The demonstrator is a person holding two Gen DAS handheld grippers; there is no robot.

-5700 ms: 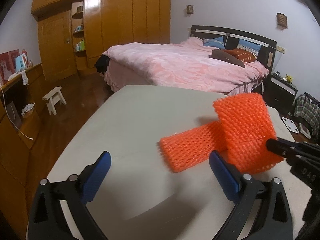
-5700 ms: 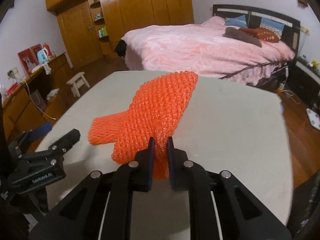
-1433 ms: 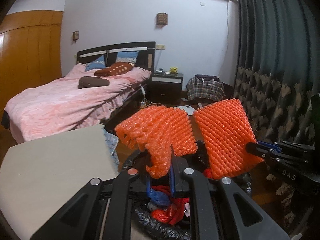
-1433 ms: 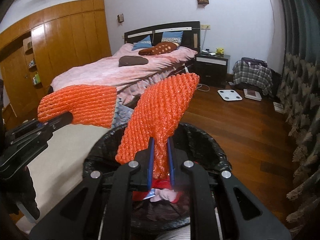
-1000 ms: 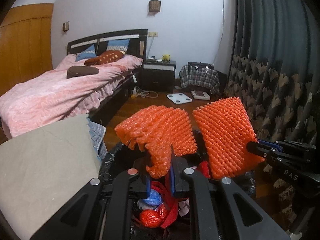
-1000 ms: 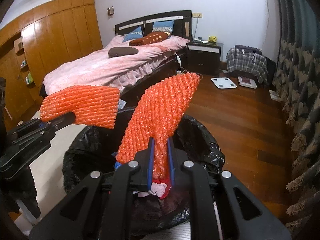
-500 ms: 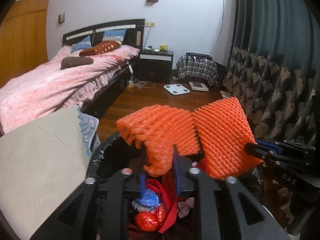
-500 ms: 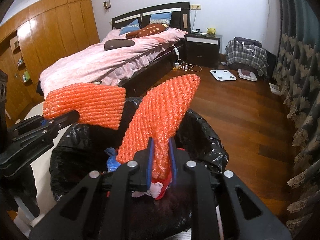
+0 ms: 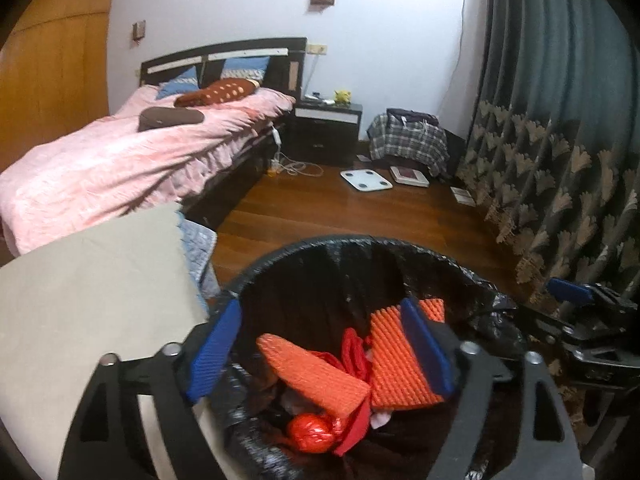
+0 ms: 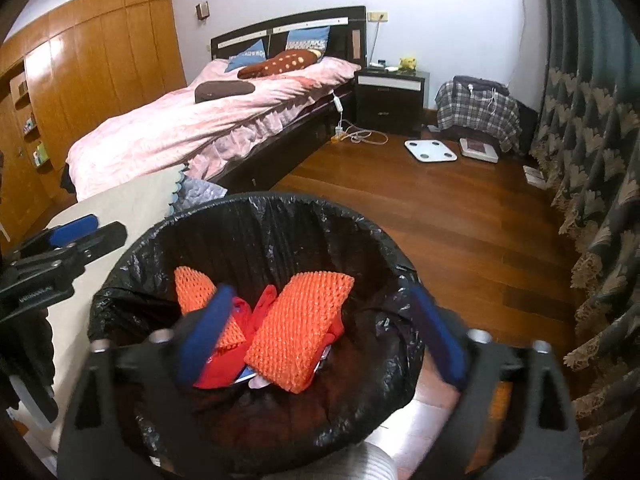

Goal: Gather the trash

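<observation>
Left gripper [image 9: 320, 344]: fills the bottom of the left wrist view, blue pads spread wide, nothing between them; it hangs over the mouth of the bin.
Right gripper [image 10: 320, 332]: fills the bottom of the right wrist view, pads likewise wide apart and empty, also above the bin opening.
Foam nets: two orange mesh sleeves lie loose inside the bin, below both grippers and touching neither. In the left wrist view one [image 9: 316, 376] lies at lower centre and the other [image 9: 400, 360] just right of it, partly behind the right-hand pad. In the right wrist view the larger [image 10: 298, 332] sits at centre, the smaller [image 10: 200, 300] to its left behind the left-hand pad.
Other rubbish: red plastic [image 10: 224, 368] lies between and under the nets.
Trash bin [image 10: 260, 216]: black liner bag folded over a round rim, centre to lower frame in both views.
Table [image 9: 80, 300]: pale top at the left edge, just beside the bin.
Floor [image 10: 460, 208]: dark wood, middle right.
Bed [image 10: 200, 120]: pink cover, upper left.
Curtain [image 10: 592, 120]: patterned, along the right edge.
</observation>
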